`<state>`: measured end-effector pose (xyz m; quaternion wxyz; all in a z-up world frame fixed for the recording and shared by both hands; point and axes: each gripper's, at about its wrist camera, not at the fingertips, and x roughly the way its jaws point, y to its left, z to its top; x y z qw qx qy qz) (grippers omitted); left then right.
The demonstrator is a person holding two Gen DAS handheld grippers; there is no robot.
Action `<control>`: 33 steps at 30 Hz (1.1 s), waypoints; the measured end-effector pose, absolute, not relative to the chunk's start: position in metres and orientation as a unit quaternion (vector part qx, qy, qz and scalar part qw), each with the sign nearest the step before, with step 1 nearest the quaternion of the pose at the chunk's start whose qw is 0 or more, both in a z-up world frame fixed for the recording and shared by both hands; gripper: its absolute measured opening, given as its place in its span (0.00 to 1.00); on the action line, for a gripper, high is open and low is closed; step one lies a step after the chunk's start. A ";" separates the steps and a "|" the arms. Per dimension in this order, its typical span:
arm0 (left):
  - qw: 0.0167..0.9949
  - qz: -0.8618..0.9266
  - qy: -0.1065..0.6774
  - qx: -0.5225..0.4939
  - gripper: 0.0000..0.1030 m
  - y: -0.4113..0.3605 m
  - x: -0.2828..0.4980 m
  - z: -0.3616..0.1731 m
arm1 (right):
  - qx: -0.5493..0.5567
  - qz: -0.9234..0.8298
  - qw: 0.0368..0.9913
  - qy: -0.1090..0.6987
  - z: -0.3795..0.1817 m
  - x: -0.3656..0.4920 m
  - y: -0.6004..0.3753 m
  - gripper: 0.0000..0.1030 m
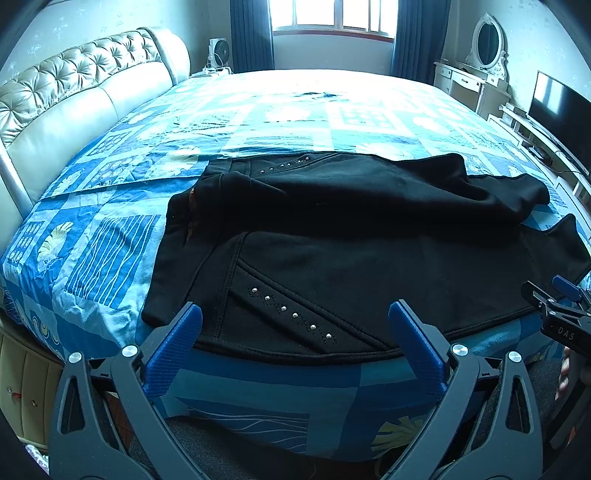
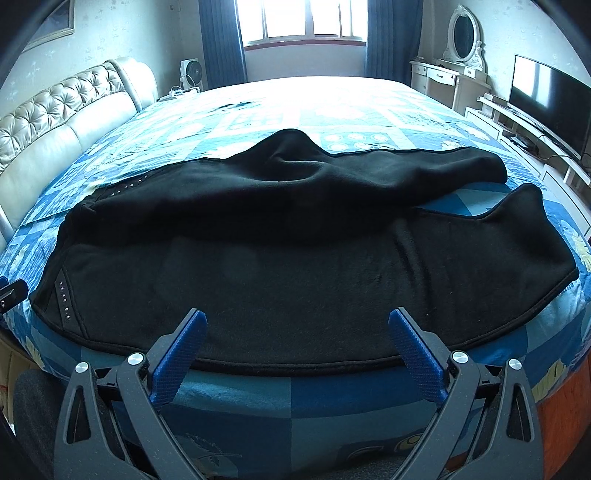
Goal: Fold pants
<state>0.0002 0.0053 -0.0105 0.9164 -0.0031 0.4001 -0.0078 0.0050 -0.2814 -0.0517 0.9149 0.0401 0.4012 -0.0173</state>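
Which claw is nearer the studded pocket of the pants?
Left. The left claw hovers open right at the studded pocket; the right claw hovers open over the plain leg, the pocket far to its left.

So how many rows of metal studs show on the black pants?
2. One studded row runs along the near pocket by the left gripper; the other studded row lies along the far edge of the pants. Folds may hide more.

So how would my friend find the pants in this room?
Look at the big bed with the blue patchwork cover, under the window. The pants lie spread across its near edge, right in front of both open grippers. They are the only black thing on the bed, with little silver studs by the pocket.
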 end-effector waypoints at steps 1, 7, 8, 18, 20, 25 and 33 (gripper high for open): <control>0.919 -0.006 0.394 0.002 0.98 0.005 0.000 -0.011 | 0.043 -0.015 0.915 0.401 -0.051 0.006 -0.282 0.95; 0.917 -0.005 0.398 0.003 0.98 0.006 -0.001 -0.013 | 0.118 0.004 0.914 0.388 -0.034 0.008 -0.312 0.95; 0.917 -0.005 0.398 0.003 0.98 0.007 -0.001 -0.015 | 0.144 0.007 0.913 0.382 -0.029 0.008 -0.325 0.95; 0.932 -0.020 0.361 -0.026 0.98 0.008 0.000 -0.018 | 0.439 -0.029 0.839 0.321 -0.032 -0.035 -0.517 0.95; 0.933 -0.012 0.359 -0.009 0.98 0.006 0.001 -0.019 | 0.465 -0.055 0.832 0.298 -0.037 -0.048 -0.551 0.95; 0.934 0.013 0.356 0.029 0.98 0.000 0.010 -0.025 | 0.539 -0.091 0.794 0.266 -0.073 -0.048 -0.624 0.95; 0.921 0.032 0.389 -0.011 0.98 0.010 0.024 -0.031 | 0.644 -0.093 0.722 0.234 -0.121 -0.029 -0.648 0.94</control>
